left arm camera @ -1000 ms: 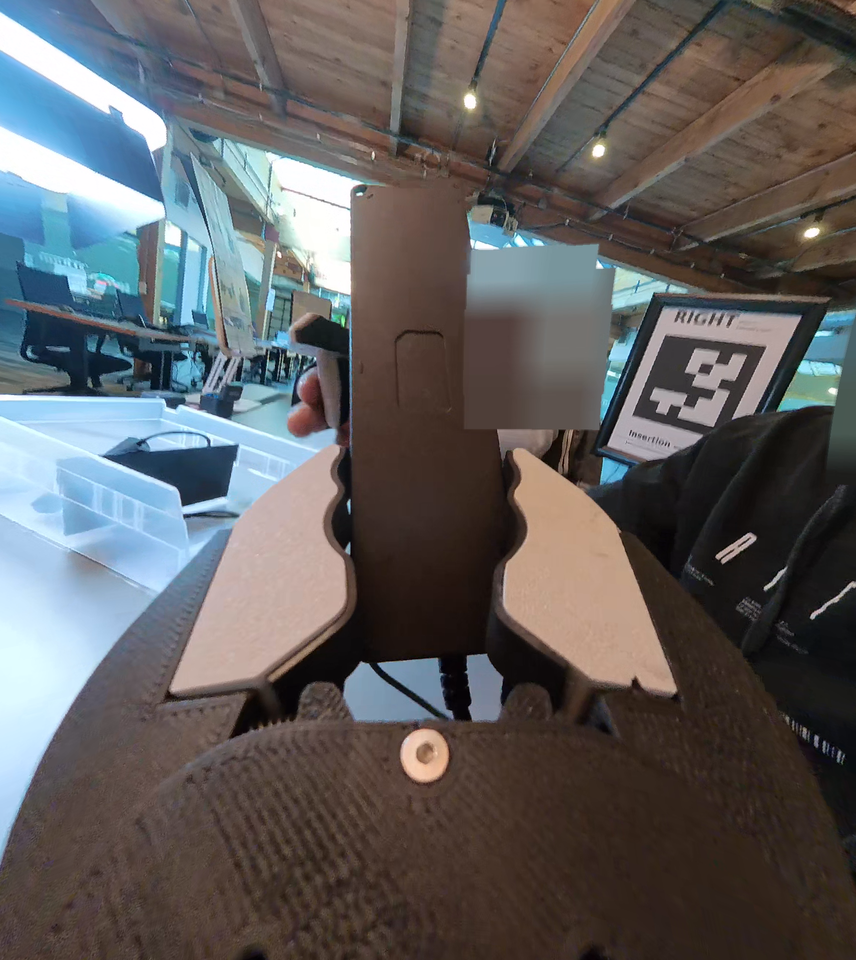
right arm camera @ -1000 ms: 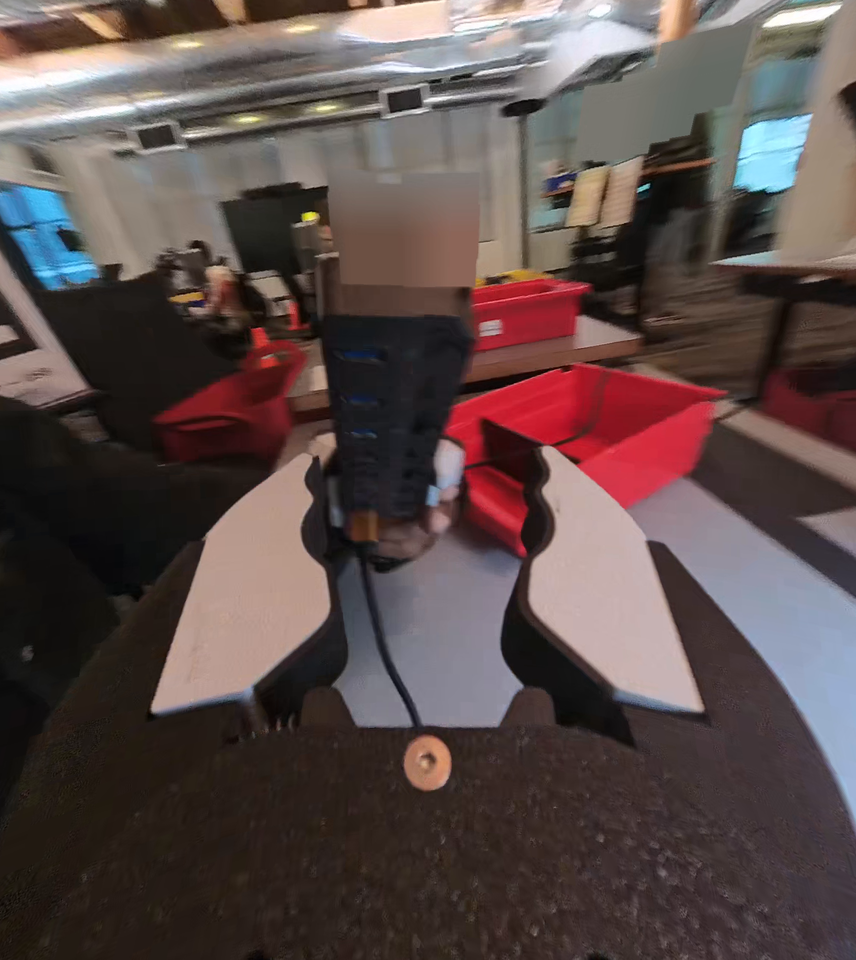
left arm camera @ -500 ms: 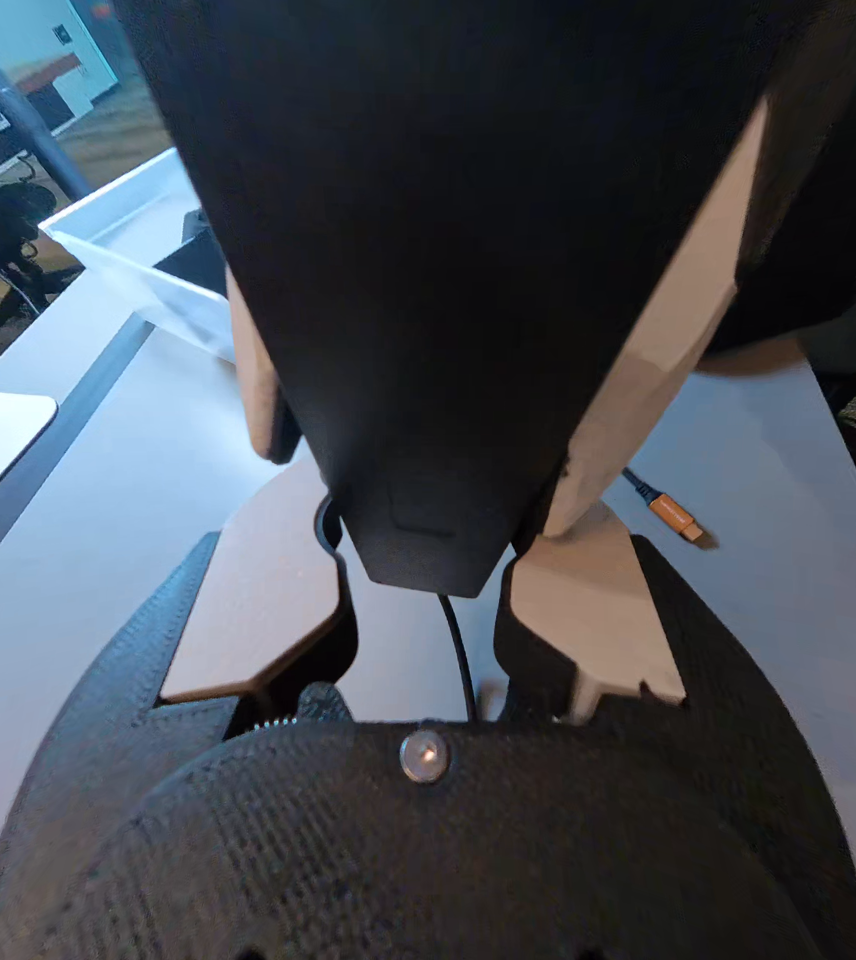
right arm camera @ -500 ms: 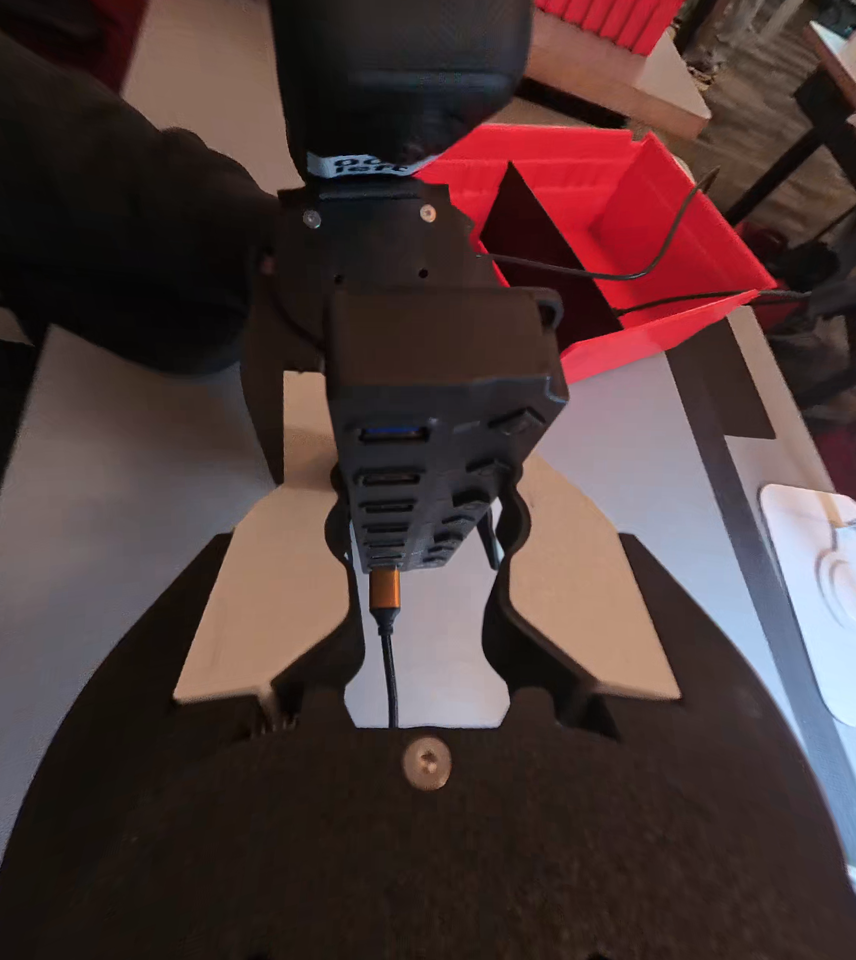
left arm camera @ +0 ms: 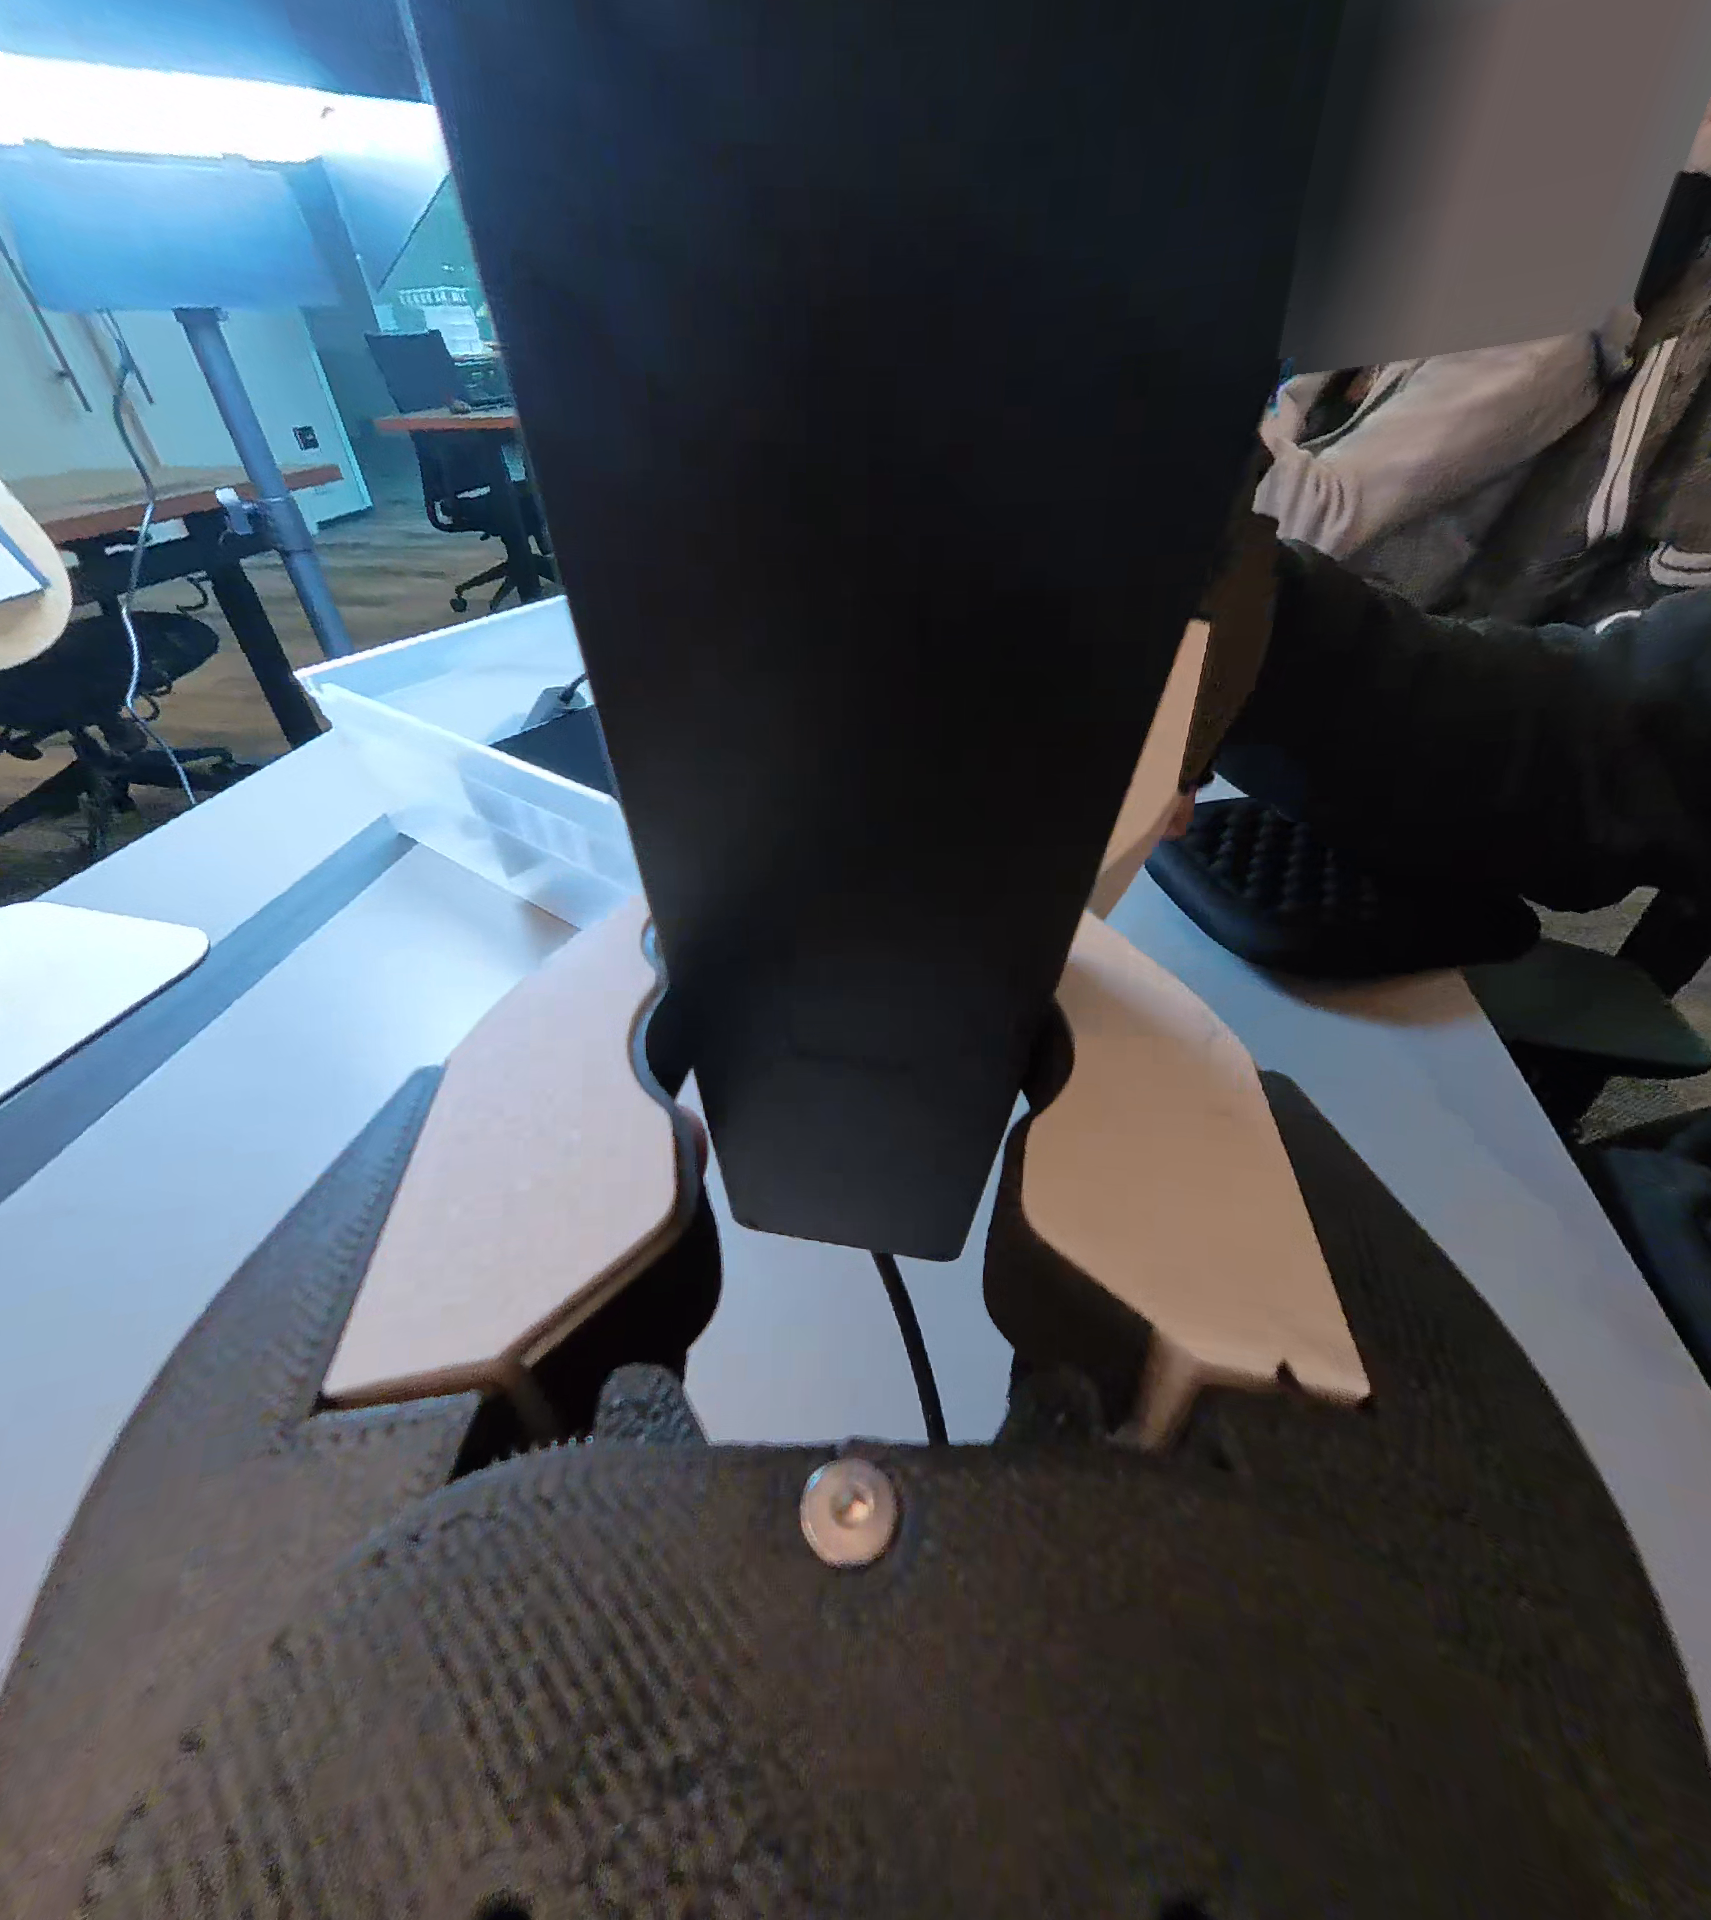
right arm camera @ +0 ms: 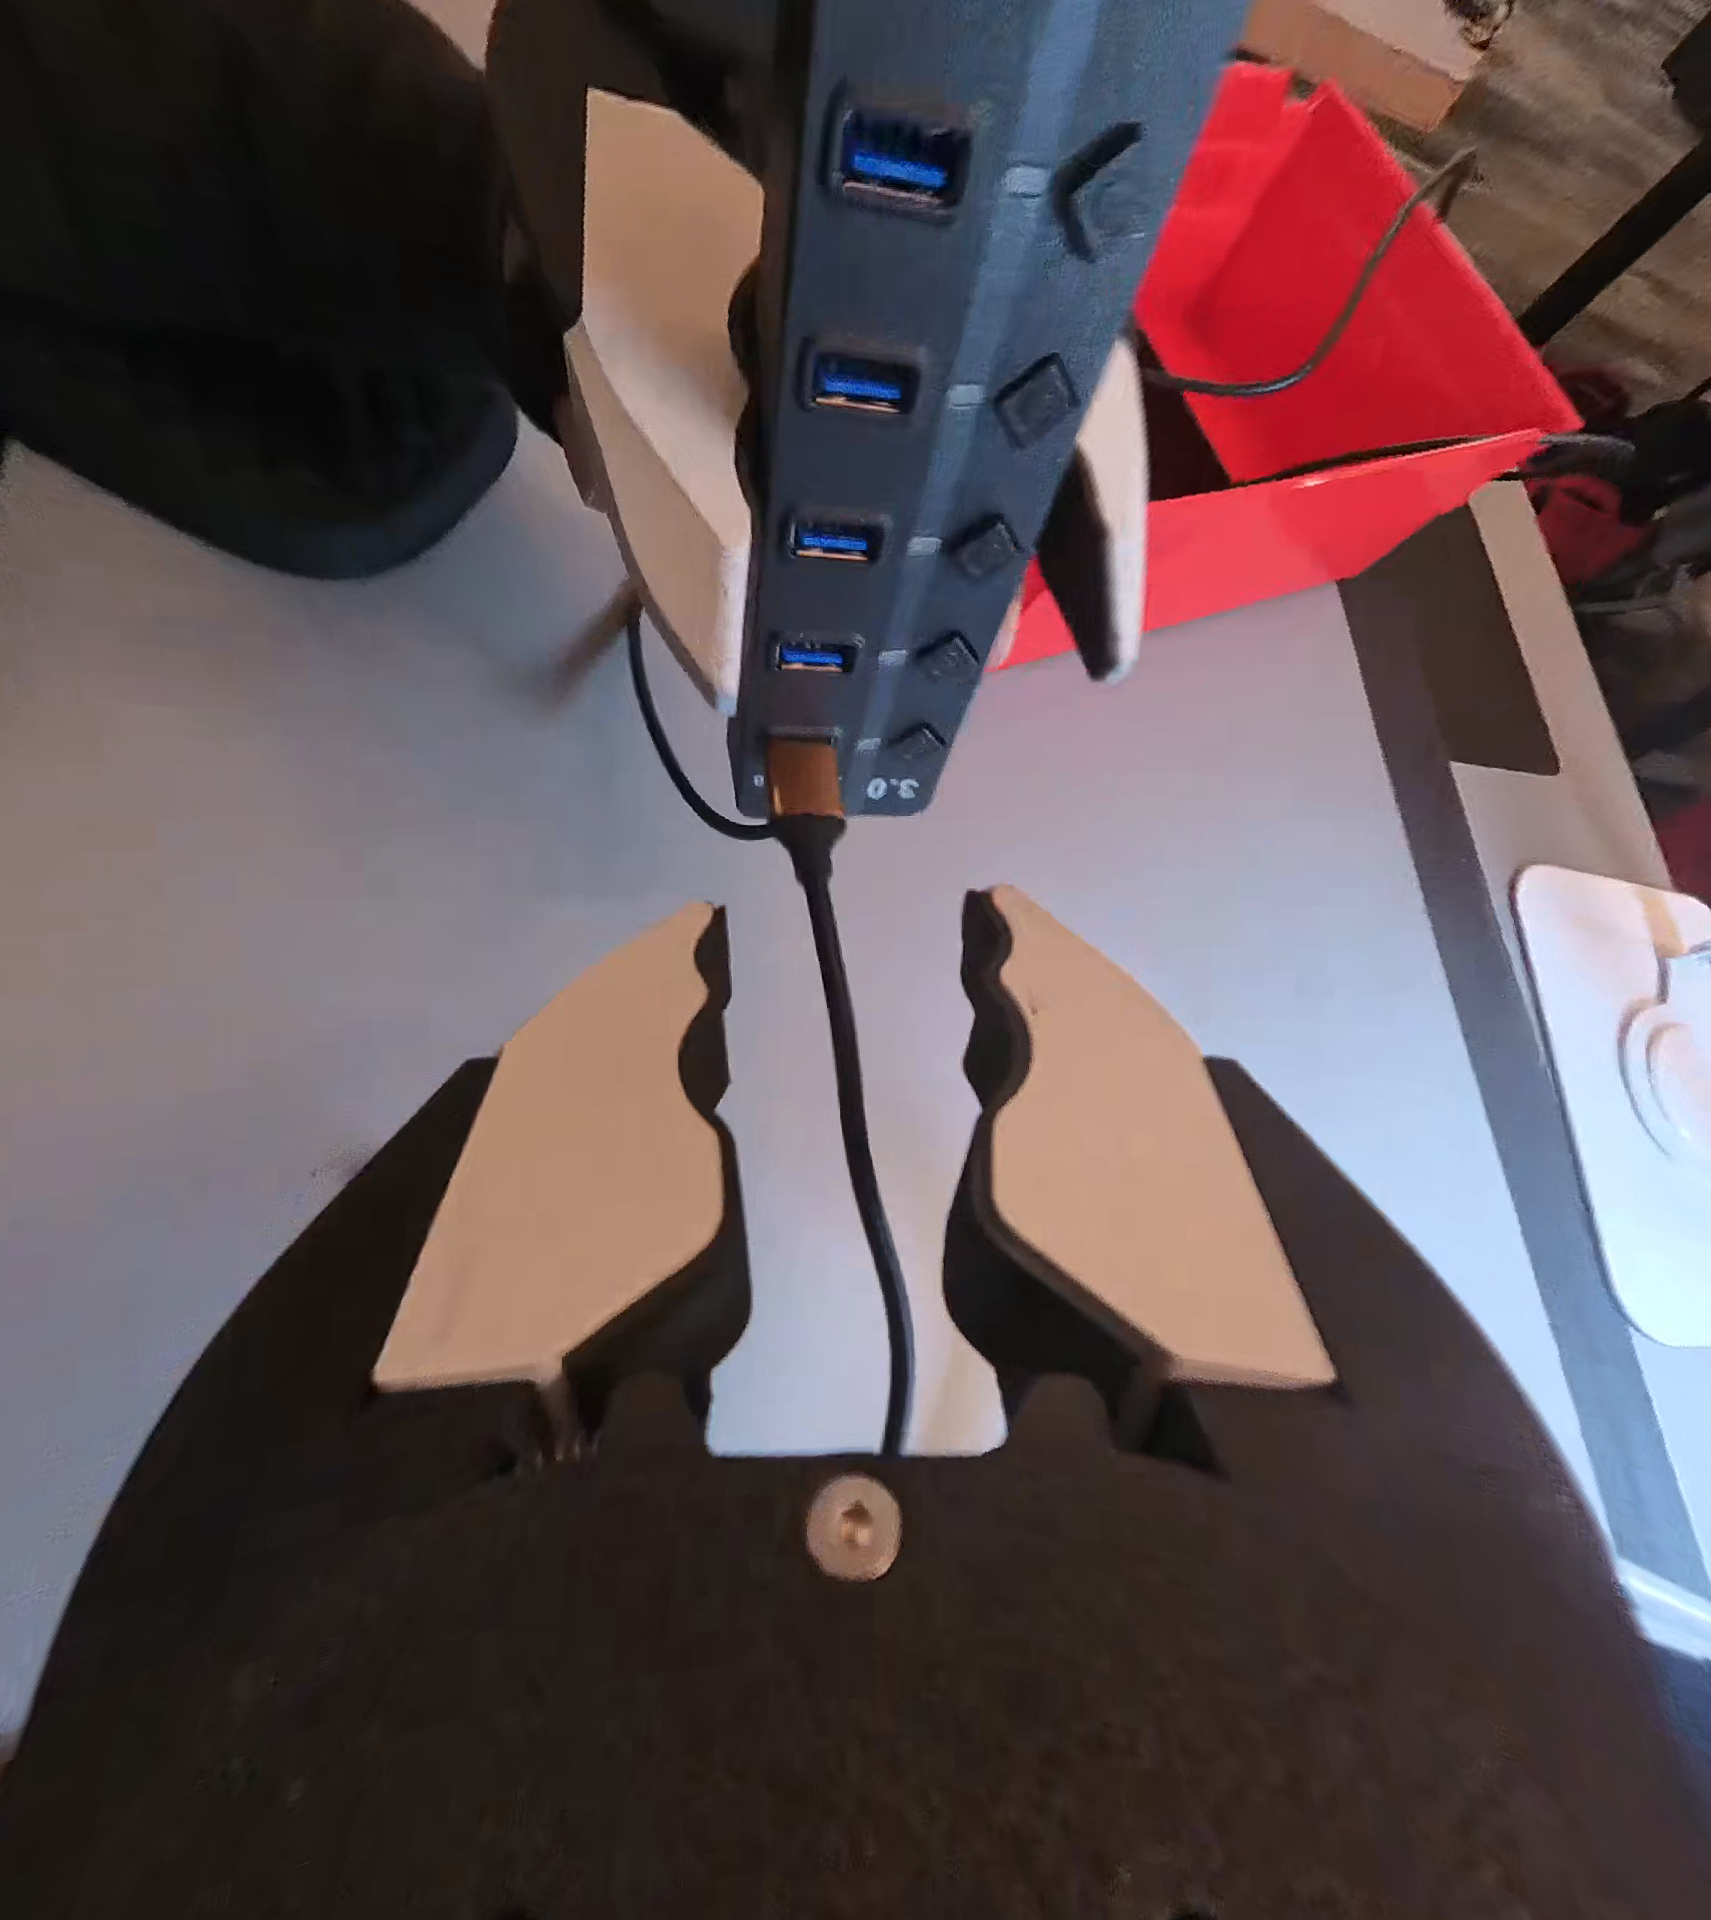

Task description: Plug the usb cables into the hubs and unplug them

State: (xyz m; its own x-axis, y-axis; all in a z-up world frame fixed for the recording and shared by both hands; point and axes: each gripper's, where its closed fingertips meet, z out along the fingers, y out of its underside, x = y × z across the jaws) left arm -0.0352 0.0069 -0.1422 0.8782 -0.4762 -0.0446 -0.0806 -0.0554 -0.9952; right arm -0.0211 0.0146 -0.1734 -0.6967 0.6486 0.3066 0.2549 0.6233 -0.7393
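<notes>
- The left gripper [left arm camera: 856, 1049] has its fingers pinched on the two long sides of the hub [right arm camera: 918, 436]. It holds the hub above the desk [right arm camera: 207, 883] with the port face turned toward the right gripper. In the left wrist view only the hub's plain dark back shows.
- Keep this grip firm and the hub motionless. Judged from the task, the hub is the fixed part during extraction.
- The orange plug [right arm camera: 805, 781] sits in the lowest port of the hub. Four blue ports above it are empty. The black cable [right arm camera: 861, 1122] runs down from the plug and passes between the right fingers.
- A second thin black lead leaves the hub's lower end to the left of the plug. Keep it out of the grasp.
- The right gripper [right arm camera: 846, 914] is just below the plug. Its fingers are spread and touch neither plug nor cable.
- The step in hand appears to be unplugging. Advance the right gripper up along the cable until the fingers bracket the orange plug body.
- Close on the plug shell, not on the cable, to avoid strain at the cable joint.
- Pull straight along the port axis, away from the hub. Do not twist or lever sideways.
- The red bin [right arm camera: 1350, 416] stands right of the hub, behind it, clear of the pull path.
</notes>
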